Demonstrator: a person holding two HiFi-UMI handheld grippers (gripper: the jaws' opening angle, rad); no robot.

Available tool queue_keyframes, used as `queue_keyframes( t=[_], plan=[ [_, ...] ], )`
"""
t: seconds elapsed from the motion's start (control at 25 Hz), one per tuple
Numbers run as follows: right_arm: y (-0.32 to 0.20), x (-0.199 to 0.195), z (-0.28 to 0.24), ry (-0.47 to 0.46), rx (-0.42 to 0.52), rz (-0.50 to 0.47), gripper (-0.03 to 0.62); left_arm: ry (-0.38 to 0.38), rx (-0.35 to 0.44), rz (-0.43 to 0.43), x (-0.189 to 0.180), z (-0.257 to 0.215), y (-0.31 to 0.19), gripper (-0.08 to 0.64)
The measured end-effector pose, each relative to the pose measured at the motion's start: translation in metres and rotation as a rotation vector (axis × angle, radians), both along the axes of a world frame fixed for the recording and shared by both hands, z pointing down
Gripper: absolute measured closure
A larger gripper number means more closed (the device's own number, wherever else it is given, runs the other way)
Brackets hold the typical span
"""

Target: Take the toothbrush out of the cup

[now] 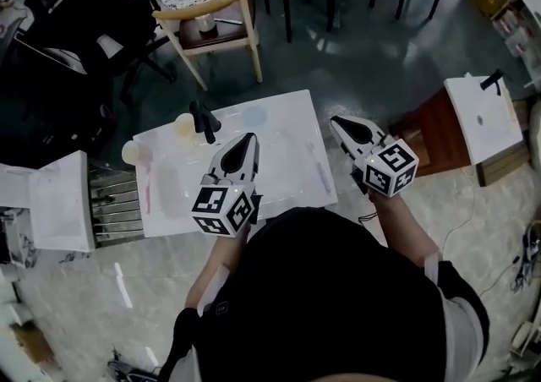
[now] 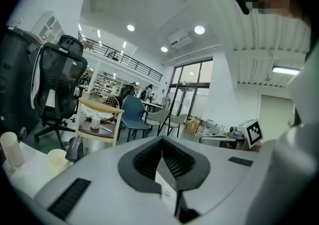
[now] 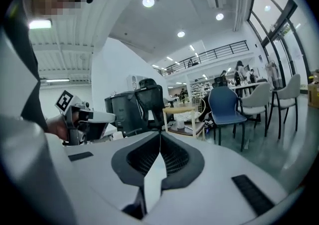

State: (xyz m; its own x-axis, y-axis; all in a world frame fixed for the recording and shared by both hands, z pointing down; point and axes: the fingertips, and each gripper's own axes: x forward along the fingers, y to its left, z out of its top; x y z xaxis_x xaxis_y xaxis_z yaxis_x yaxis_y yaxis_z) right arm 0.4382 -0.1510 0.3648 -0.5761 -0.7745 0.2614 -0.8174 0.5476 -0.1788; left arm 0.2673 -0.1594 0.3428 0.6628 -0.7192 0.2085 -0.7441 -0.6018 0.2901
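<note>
The toothbrush [image 1: 145, 188] looks to be the thin pinkish stick lying flat along the left edge of your bench [image 1: 279, 160]. Its far end is just beside the pale cup [image 1: 131, 152] at the far left corner. It is too faint in the head view to tell bristles from handle, or whether it touches the cup. A second pinkish streak [image 1: 322, 176] lies near the right edge and is just as hard to make out.

Your left gripper [image 1: 248, 139] hangs above the middle of the bench. Its own view shows the jaws pressed together with nothing between them [image 2: 162, 138]. Your right gripper [image 1: 336, 121] is off the bench's right edge, and its jaws are likewise closed on nothing [image 3: 159, 134]. Neither touches anything on the bench.

Each gripper's cube [image 1: 224, 207] carries black-and-white square markers.

Along the far edge stand a yellowish cup [image 1: 184, 125], a black object [image 1: 204, 122] just beside it, and a pale blue round patch [image 1: 254, 117] whose nature you cannot tell from here. In the left gripper view the pale cup is cut off at the left border, and the gripper's grey body hides the bench top.
</note>
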Motion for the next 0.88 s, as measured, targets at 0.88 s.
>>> queue_keyframes(
  t=[0.88],
  plan=[
    [0.025,-0.014,-0.103,-0.021,0.298,-0.120,0.565,-0.116,0.189,0.031,0.017,-0.055,-0.005,0.543]
  ],
)
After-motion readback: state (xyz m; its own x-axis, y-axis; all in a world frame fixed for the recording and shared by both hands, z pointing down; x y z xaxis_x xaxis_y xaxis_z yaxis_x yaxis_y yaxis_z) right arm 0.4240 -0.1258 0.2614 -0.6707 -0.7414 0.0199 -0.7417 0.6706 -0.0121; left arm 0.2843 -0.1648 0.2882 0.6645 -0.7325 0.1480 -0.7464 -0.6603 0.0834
